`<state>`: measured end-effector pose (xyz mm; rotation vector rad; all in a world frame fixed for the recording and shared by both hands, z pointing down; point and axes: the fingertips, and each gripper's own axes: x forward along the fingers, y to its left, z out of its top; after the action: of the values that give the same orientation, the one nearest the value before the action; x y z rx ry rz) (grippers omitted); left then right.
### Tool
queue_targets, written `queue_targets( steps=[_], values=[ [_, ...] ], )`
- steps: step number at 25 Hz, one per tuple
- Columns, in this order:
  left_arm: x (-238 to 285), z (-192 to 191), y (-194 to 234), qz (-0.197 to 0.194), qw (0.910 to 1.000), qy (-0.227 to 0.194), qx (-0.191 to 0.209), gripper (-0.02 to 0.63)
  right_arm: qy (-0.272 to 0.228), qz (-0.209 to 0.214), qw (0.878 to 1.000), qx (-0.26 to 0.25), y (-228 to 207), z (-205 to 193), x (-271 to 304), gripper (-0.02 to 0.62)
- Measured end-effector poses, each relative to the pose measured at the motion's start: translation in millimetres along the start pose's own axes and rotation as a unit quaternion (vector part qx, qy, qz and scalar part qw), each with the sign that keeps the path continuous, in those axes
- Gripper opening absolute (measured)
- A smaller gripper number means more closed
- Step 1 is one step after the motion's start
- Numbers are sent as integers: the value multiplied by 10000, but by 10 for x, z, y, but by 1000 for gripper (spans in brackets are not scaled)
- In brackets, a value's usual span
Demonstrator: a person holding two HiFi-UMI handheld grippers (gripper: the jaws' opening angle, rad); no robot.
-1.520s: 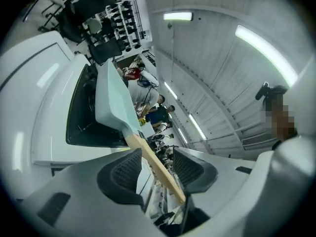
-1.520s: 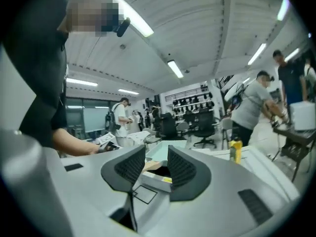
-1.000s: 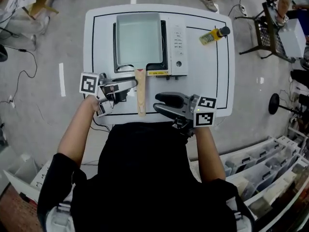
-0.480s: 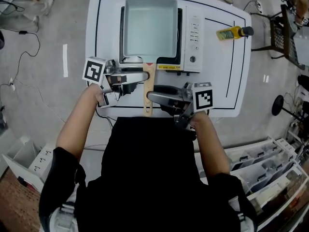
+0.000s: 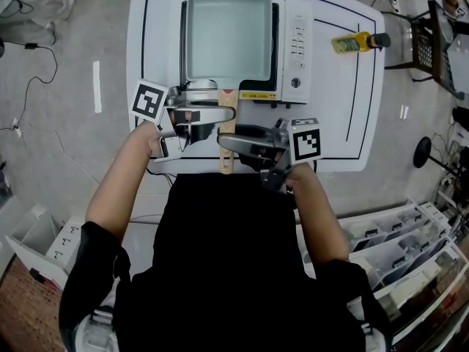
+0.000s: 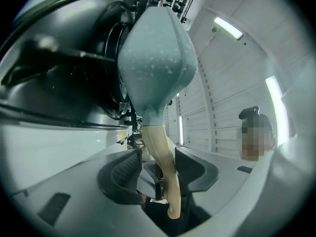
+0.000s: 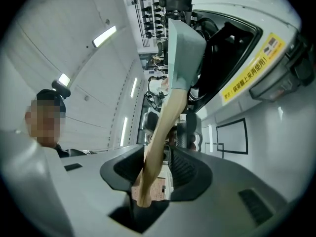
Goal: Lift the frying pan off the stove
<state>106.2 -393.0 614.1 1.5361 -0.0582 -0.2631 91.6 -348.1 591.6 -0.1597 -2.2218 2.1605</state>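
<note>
The handle (image 5: 226, 163) of the frying pan (image 5: 229, 31) points away from the stove (image 5: 293, 50). The left gripper (image 6: 158, 169), nearer the stove, and the right gripper (image 7: 157, 169) both straddle it, jaws apart.

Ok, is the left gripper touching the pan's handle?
Cannot tell. Left gripper view: handle between the left gripper's open jaws, close against one; neither contact nor gap plain.

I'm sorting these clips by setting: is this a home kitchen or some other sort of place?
Probably a lab or workshop set up for recording, not a kitchen: the portable stove and rectangular frying pan sit on a white table marked with black lines, over bare concrete floor, with storage bins nearby.
</note>
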Motion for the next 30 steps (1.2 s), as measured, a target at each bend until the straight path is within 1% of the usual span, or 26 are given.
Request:
queue_targets(
  steps=[3,5,6,12,15,20,24,30],
  values=[
    [26,15,-10,-68,10000,-37,-39,216,1,62,10000,11,14,0,3,151],
    [34,23,-28,-122,9999,-45,-25,197,3,91,10000,17,21,-3,1,134],
    [36,26,-34,-136,9999,-45,-13,186,5,95,10000,19,21,-4,-1,133],
    [34,29,-38,-104,9999,-35,-1,177,-28,113,9999,-72,18,2,-1,133],
    [32,23,-30,15,9999,7,117,173,-37,51,9996,-271,18,6,-8,138],
    [26,-4,-28,390,9978,230,493,166,-4,32,9987,-512,20,-14,-7,143],
    [28,3,-107,305,9988,41,368,161,-199,124,9980,-594,87,9,-5,146],
    [-8,-35,-339,422,9978,12,509,153,-312,240,9955,-866,291,-24,57,146]
  ],
)
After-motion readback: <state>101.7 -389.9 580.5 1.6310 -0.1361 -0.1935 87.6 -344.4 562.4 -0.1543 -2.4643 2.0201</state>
